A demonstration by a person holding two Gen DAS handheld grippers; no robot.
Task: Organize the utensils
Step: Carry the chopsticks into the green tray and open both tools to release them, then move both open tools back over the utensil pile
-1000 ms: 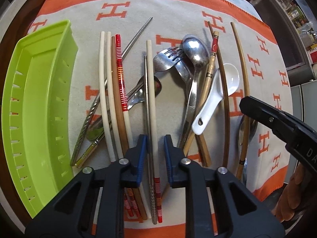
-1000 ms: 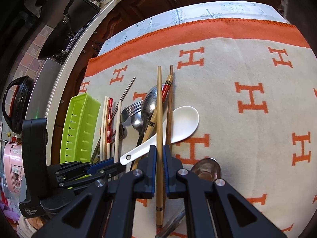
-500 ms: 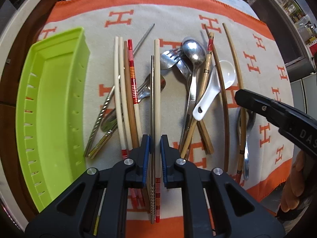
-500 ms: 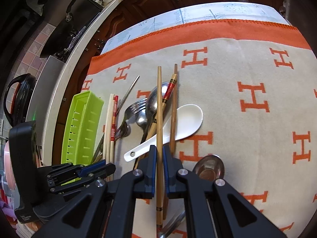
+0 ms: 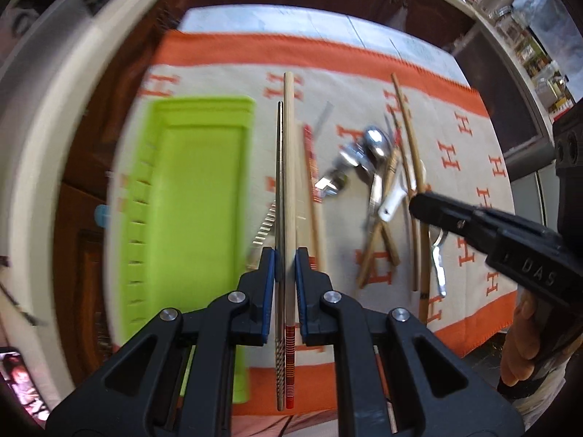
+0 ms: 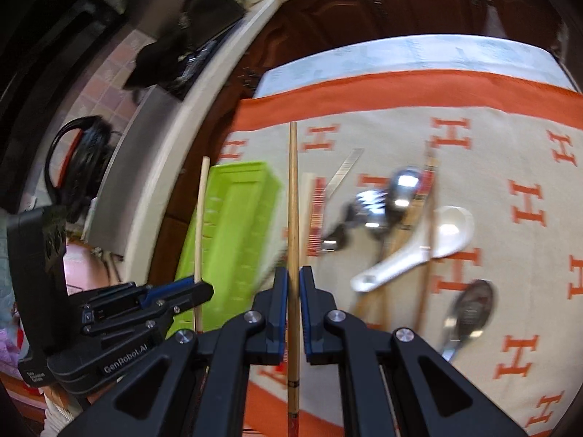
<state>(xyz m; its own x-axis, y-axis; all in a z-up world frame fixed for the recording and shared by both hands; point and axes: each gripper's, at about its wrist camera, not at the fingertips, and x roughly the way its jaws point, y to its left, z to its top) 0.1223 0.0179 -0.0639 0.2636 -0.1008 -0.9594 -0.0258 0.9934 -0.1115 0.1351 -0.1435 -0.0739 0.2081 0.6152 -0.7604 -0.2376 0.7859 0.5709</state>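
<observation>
Chopsticks could slip and fall, because the left tongs (image 5: 285,269) pinch two at once, a pale chopstick (image 5: 289,167) and a thin metal chopstick (image 5: 279,167), beside the green tray (image 5: 196,196), while the right tongs (image 6: 293,291) pinch one brown chopstick (image 6: 293,196).

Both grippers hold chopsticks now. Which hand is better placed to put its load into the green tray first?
Probably the left. The left gripper, shut on a cream chopstick and a metal chopstick, sits right beside the green tray. The right gripper, holding a wooden chopstick, is farther from it.
</observation>
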